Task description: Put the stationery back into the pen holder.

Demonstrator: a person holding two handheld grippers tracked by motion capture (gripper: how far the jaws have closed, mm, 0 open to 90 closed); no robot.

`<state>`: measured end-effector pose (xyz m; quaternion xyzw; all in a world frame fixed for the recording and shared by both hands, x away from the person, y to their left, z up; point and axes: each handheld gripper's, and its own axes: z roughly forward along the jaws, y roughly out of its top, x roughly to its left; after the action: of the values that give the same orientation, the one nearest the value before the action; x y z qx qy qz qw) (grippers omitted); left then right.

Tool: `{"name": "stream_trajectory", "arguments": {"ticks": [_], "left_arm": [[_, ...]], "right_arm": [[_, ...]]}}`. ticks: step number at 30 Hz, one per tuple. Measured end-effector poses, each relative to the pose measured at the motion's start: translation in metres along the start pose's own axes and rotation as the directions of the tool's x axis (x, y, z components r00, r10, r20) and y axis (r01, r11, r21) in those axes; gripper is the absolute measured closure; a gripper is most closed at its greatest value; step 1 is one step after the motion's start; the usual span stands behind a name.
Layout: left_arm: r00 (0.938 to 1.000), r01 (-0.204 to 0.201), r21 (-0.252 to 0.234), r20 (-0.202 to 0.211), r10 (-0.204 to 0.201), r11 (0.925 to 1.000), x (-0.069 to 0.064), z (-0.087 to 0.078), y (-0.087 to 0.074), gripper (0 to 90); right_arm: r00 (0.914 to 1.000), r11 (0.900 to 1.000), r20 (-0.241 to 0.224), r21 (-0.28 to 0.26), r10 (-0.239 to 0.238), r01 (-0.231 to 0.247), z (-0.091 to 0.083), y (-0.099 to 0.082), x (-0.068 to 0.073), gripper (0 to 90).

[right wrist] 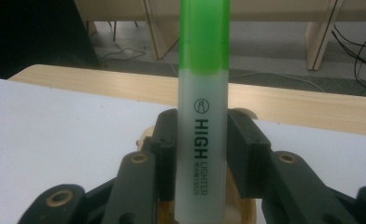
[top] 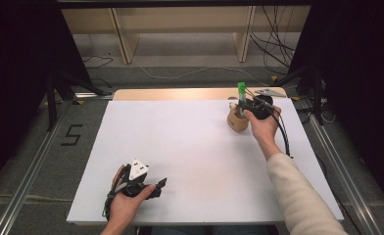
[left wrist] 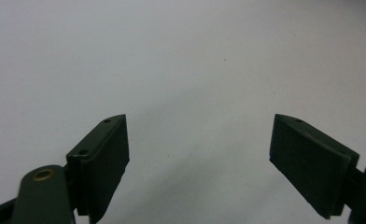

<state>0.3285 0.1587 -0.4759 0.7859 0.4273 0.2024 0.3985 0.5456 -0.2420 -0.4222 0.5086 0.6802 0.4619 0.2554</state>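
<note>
Holding the green highlighter (right wrist: 202, 116) upright, clamped in the right tongs (top: 245, 105) over the wooden holder (top: 237, 120) at upper right of the desk (top: 190, 152), insertion looks underway, release remaining; left tongs (left wrist: 197, 158) idle, apart, lower left.
</note>
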Motion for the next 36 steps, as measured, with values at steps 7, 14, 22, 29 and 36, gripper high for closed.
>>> {"name": "stream_trajectory", "arguments": {"ticks": [7, 14, 22, 29, 36], "left_arm": [[1.0, 0.0, 0.0, 0.003, 0.0, 1.0, 0.0, 0.0, 0.0, 20.0], [1.0, -0.001, 0.001, 0.001, 0.001, 1.0, 0.0, 0.001, 0.0, 20.0], [1.0, -0.002, -0.001, 0.003, 0.002, 1.0, 0.0, 0.0, 0.0, 20.0], [1.0, -0.002, -0.004, 0.003, 0.002, 1.0, -0.001, 0.001, 0.0, 20.0], [0.9999, -0.012, 0.006, 0.005, 0.012, 0.9999, -0.001, 0.0, 0.0, 20.0]], "right_arm": [[1.0, 1.0, 0.006, -0.006, 0.003, -0.003, 0.002, -0.005, -0.001, 66.3], [1.0, 0.9999, 0.008, -0.009, 0.007, -0.006, 0.003, -0.007, -0.003, 66.2], [1.0, 0.9999, 0.009, -0.013, 0.002, -0.002, 0.004, -0.009, -0.002, 66.2], [0.9999, 0.9998, 0.016, -0.02, -0.006, 0.007, 0.007, -0.01, -0.002, 65.6], [0.9991, 0.9998, 0.041, -0.01, -0.013, 0.014, 0.003, -0.011, 0.0, 47.7]]}}
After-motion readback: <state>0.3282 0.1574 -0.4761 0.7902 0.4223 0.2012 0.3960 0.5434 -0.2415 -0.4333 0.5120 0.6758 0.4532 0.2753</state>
